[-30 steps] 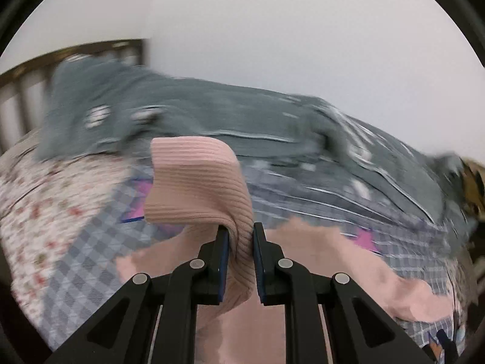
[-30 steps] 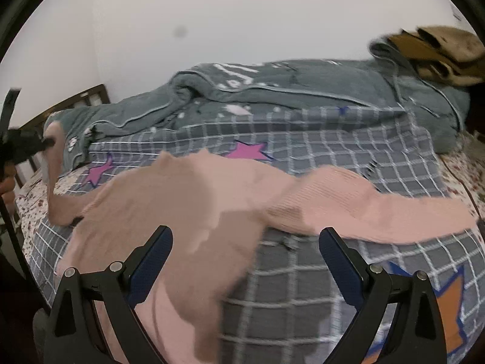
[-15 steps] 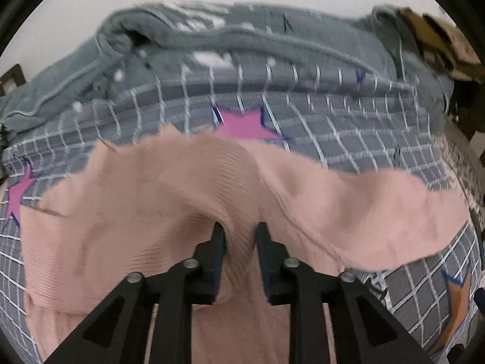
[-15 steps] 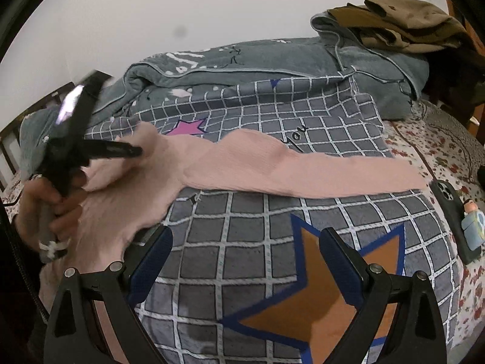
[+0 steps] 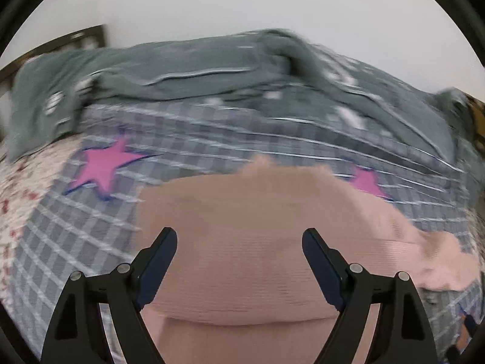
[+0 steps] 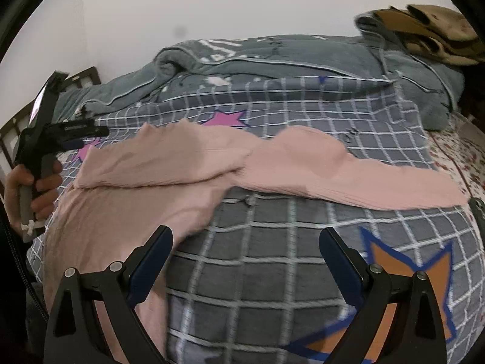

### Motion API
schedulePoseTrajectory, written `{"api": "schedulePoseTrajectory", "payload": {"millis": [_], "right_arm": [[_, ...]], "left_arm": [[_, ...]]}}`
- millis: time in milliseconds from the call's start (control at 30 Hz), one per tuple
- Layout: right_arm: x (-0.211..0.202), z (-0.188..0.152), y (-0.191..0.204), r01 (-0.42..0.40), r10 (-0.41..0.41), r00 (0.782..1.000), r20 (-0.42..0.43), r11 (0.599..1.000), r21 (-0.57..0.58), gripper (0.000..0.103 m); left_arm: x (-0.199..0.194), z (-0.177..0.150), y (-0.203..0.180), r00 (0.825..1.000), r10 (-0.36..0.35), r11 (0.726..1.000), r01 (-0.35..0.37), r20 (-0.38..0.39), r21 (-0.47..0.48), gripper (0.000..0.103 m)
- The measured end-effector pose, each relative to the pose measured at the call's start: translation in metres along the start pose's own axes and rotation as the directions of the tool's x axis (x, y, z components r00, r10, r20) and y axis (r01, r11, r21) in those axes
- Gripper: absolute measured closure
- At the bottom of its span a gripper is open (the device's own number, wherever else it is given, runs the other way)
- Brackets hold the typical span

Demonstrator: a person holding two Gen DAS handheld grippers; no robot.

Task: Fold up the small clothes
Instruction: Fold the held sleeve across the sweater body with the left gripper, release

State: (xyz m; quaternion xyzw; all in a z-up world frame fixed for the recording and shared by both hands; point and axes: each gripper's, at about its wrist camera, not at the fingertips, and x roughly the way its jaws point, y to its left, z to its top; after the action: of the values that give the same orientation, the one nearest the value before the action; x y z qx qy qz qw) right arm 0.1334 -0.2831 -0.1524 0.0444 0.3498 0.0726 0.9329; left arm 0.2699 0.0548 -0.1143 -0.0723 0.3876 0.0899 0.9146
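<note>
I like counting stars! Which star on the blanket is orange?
The big star at the front right of the checked blanket, beside the right tool. The stars farther back are pink.

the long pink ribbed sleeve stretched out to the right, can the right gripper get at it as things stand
Probably yes. The right gripper is open and empty, and the long pink ribbed sleeve lies flat on the grey checked quilt just ahead of it, with nothing lying on it or between them.

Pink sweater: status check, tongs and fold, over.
Left tongs opening, nothing gripped. Right tongs open, empty. Pink sweater flat on checked quilt, one side folded in, other sleeve still out. Nothing blocking.
</note>
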Motion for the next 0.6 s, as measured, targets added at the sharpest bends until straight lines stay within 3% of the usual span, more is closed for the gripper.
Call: {"api": "schedulePoseTrajectory", "payload": {"millis": [100,167,367,500,567,600], "right_arm": [[0.007,0.003,0.013,-0.017,0.016,1.000,-0.008,1.000,-0.003,0.007],[0.011,0.005,0.020,-0.013,0.013,1.000,-0.012,1.000,-0.009,0.007],[0.026,0.011,0.037,0.026,-0.027,0.998,-0.050,0.999,-0.021,0.007],[0.030,0.015,0.048,0.038,-0.040,0.998,-0.058,0.999,-0.031,0.007],[0.032,0.016,0.055,0.040,-0.043,0.997,-0.063,0.998,-0.047,0.007],[0.034,0.017,0.059,0.044,-0.048,0.997,-0.068,0.997,-0.060,0.007]], "left_arm": [[0.009,-0.002,0.048,0.997,0.074,0.995,-0.075,-0.010,-0.062,0.021],[0.017,-0.004,0.072,0.997,0.079,0.992,-0.080,-0.018,-0.100,0.021],[0.058,-0.005,0.108,0.995,-0.029,0.987,0.014,-0.092,-0.158,0.031],[0.078,-0.010,0.101,0.982,-0.128,0.980,0.103,-0.142,-0.172,0.048],[0.079,-0.012,0.096,0.983,-0.137,0.982,0.118,-0.123,-0.150,0.079],[0.078,-0.012,0.095,0.982,-0.154,0.981,0.138,-0.114,-0.139,0.086]]}}
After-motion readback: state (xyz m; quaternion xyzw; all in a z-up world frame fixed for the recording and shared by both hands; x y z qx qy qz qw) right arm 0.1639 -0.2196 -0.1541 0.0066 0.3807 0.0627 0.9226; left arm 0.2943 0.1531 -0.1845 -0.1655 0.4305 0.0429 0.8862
